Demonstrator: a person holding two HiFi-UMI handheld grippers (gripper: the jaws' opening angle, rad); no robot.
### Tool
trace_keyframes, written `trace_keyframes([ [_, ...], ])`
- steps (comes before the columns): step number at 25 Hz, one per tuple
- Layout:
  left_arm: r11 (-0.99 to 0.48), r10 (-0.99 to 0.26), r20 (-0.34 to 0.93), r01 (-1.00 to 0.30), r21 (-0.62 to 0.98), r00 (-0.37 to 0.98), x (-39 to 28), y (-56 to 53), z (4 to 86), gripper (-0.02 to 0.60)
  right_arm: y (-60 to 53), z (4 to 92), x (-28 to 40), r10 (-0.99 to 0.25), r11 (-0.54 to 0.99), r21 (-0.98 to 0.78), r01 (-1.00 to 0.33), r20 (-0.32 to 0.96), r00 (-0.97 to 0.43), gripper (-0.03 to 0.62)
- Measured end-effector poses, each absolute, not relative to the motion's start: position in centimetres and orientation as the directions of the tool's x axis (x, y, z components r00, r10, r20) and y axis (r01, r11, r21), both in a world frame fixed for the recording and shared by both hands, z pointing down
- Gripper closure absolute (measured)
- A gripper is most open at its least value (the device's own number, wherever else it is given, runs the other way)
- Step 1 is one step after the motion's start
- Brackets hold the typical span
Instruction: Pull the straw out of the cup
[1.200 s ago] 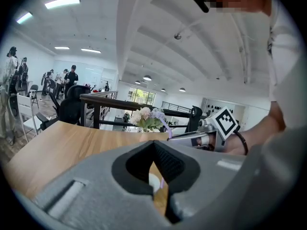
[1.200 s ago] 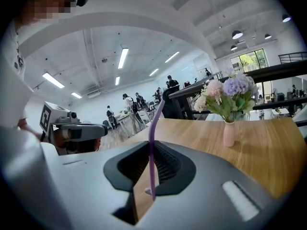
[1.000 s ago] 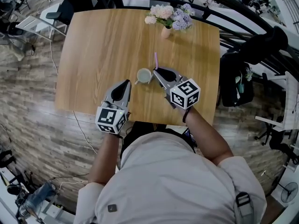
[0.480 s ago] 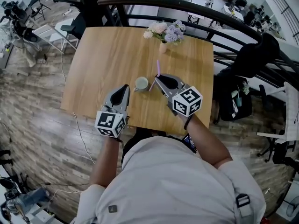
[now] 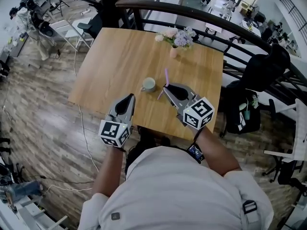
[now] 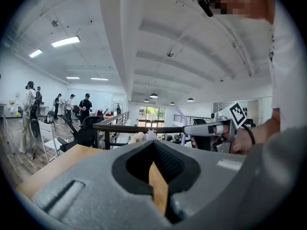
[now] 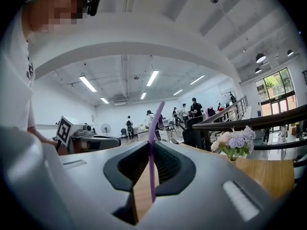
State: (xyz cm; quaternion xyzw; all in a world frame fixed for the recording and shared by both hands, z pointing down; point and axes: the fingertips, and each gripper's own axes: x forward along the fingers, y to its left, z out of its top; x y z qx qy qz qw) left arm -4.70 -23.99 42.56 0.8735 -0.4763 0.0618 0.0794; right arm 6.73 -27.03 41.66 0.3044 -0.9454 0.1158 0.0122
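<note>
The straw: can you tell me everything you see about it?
The straw is thin, light purple and plastic-looking, with a slight bend near its top. The right gripper has its jaws shut on it around the middle, holding it nearly upright. It is out of the cup, which stands beside it on the wooden table. Its lower end slants down toward the table; whether it touches cannot be told.
</note>
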Motion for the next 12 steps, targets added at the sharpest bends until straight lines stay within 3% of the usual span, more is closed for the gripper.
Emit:
trace_keyframes([
  [12, -0.556, -0.809, 0.185, -0.829, 0.066, 0.558, -6.9, -18.3, 41.7, 0.577, -20.4, 40.6, 3.3, -0.554, 0.808, -0.186, -0.559, 0.086, -0.828, 0.551],
])
